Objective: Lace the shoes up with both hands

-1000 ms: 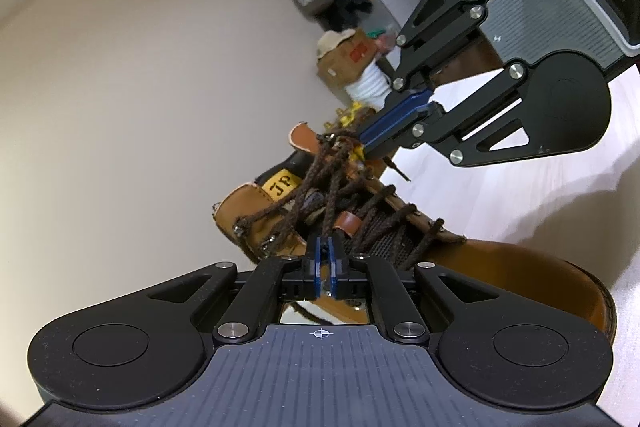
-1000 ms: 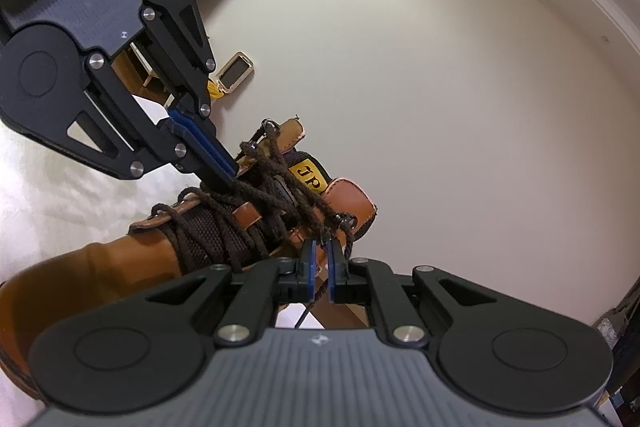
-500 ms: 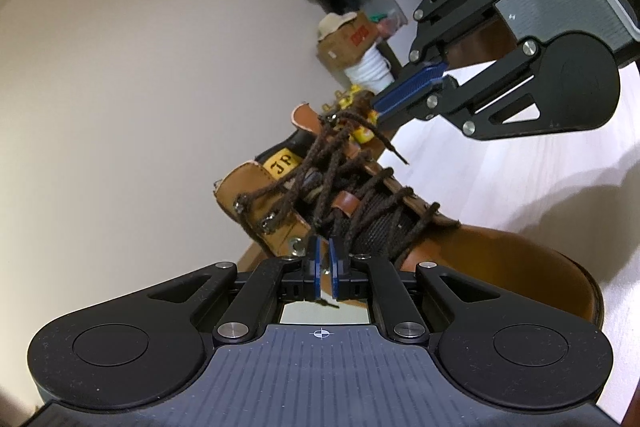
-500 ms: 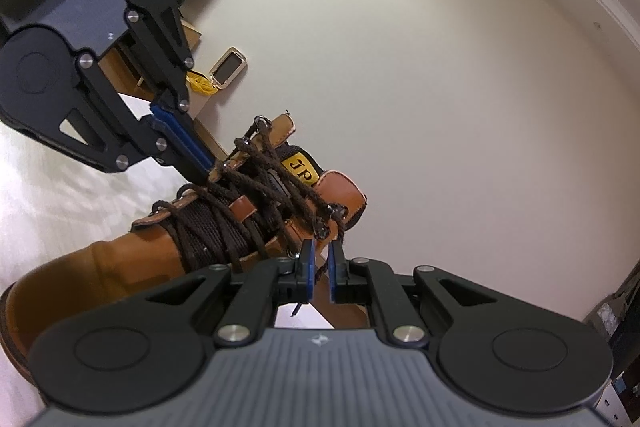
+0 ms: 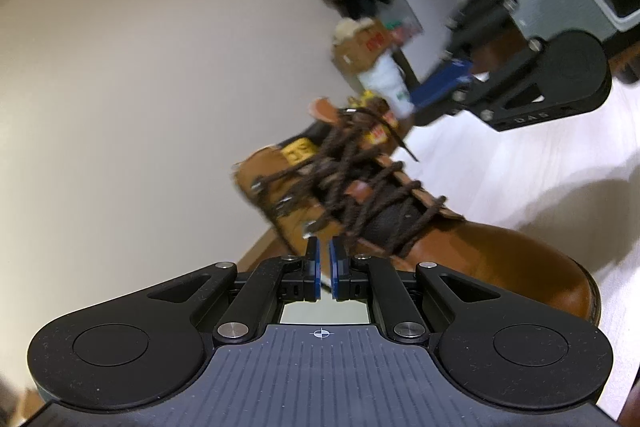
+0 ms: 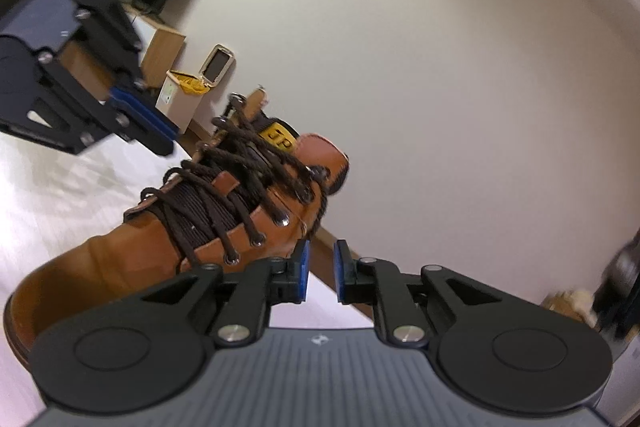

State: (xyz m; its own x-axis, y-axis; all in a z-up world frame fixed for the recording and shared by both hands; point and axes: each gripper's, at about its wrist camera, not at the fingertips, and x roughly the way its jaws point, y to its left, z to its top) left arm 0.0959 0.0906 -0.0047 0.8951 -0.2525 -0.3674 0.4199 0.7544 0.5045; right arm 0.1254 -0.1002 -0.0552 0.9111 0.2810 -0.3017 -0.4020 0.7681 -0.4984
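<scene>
- Two tools flank one brown boot, which rests on the pale counter with its long axis running from the toe cap, near and to the right in the left wrist view, to the collar, far and to the left.
- Left tool: jaws easing apart by a narrow gap, with no lace visible between the blue pads. It sits just beside the boot's left eyelet row, near the ankle; in the right wrist view it appears beyond the boot at upper left.
- Brown lace: crossed through the eyelets up the tongue. One loose end trails off the collar on the far side in the left wrist view; another strand hangs from the top right eyelet, just beside the right tool.
- Right tool: jaws opening, wider than the left, nothing between them. The boot lies to its left and ahead, the hanging strand just above its left pad.
- Judgement: each tool is nearest the eyelet row on its own side, so whichever free end is to be retaken falls to the tool on that side; the right tool has the shorter reach to its strand.
</scene>
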